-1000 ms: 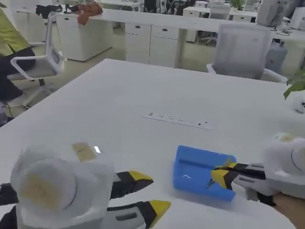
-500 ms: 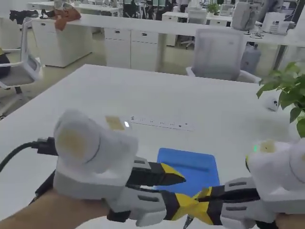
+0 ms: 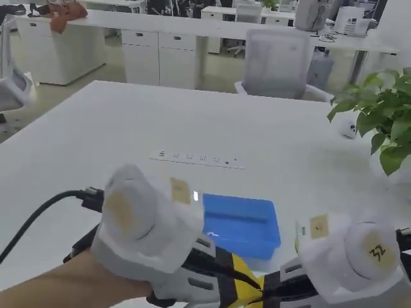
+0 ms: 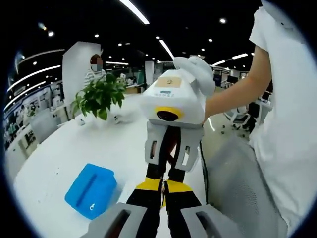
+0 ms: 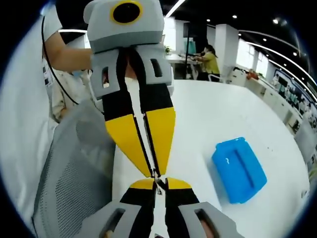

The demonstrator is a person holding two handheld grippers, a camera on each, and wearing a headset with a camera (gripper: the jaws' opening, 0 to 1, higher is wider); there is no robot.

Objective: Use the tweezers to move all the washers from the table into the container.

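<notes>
The blue container (image 3: 241,221) sits on the white table (image 3: 128,135), with a small pale piece (image 3: 212,235) inside it. Near the front edge the two grippers meet tip to tip. My left gripper (image 3: 247,292) comes in from the left, its yellow jaws pressed together. My right gripper (image 3: 276,296) faces it from the right. In the right gripper view my right gripper (image 5: 159,184) is shut on the thin metal tweezers (image 5: 158,189), and the left gripper (image 5: 154,171) pinches at the same spot. The container (image 5: 239,168) lies off to the side.
A power strip (image 3: 196,158) is set into the table beyond the container. A potted plant (image 3: 382,115) stands at the right edge. A grey mesh chair (image 5: 74,173) is just below the grippers, and an office chair (image 3: 276,61) stands across the table.
My left gripper has swung right to meet the right gripper's tips, and its jaws have come together. Both grippers now sit lower, nearer the front edge. The head camera has shifted too.
</notes>
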